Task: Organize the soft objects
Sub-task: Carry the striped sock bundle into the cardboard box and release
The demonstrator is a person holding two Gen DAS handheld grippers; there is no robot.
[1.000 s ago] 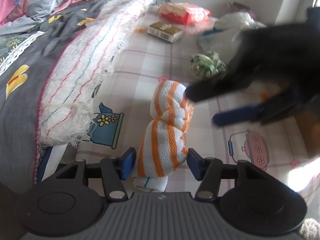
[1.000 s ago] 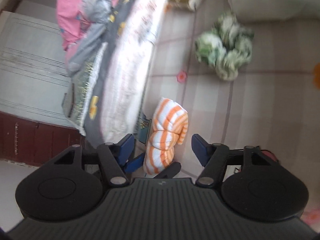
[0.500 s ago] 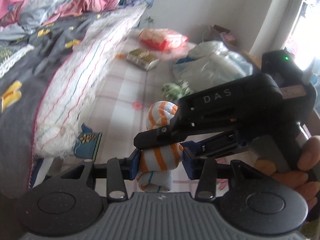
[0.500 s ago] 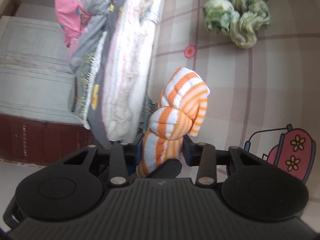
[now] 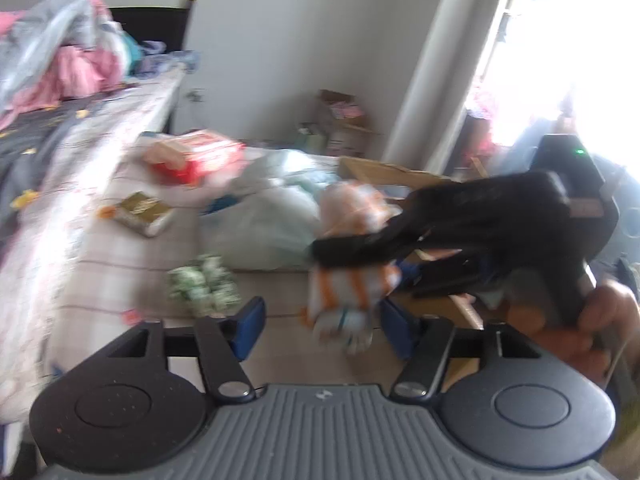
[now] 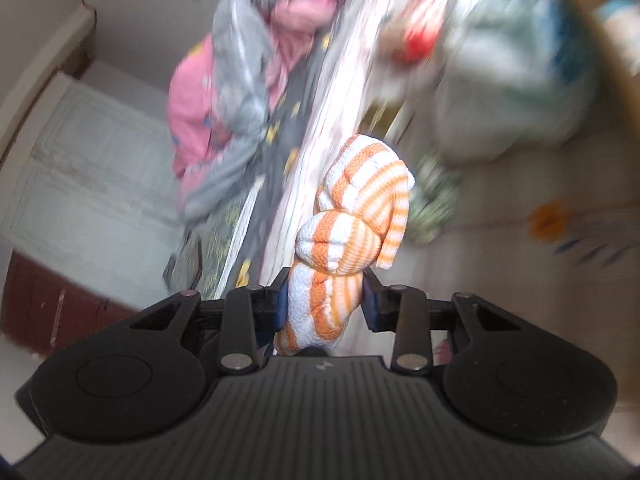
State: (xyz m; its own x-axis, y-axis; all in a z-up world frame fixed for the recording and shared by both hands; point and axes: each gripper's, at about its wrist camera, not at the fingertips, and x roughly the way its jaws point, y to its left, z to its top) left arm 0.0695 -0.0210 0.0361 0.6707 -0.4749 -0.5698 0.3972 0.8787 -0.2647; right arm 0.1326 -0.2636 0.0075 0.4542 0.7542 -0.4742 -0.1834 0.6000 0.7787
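An orange-and-white striped towel roll (image 6: 352, 232) is clamped at its lower part in my right gripper (image 6: 326, 302), whose jaws are still closing on it. It hangs lifted off the checked mat. In the left wrist view the same roll (image 5: 348, 284) is blurred, and its lower end hangs between the blue pads of my left gripper (image 5: 322, 330). Those jaws are opening and touch nothing. A green-and-white cloth bundle (image 5: 202, 288) lies on the mat to the left, also blurred (image 6: 434, 204) behind the roll.
A pale plastic bag (image 5: 276, 216), a red-and-white pack (image 5: 196, 156) and a gold box (image 5: 140, 212) lie further back on the mat. A cardboard box (image 5: 392, 174) stands at the right. Heaped bedding (image 5: 60, 80) fills the left side. A hand (image 5: 600, 320) holds the right gripper.
The left gripper was shut on the roll's lower end and has let go and spread. The right gripper closed on the roll and lifted it off the mat; both views swung upward.
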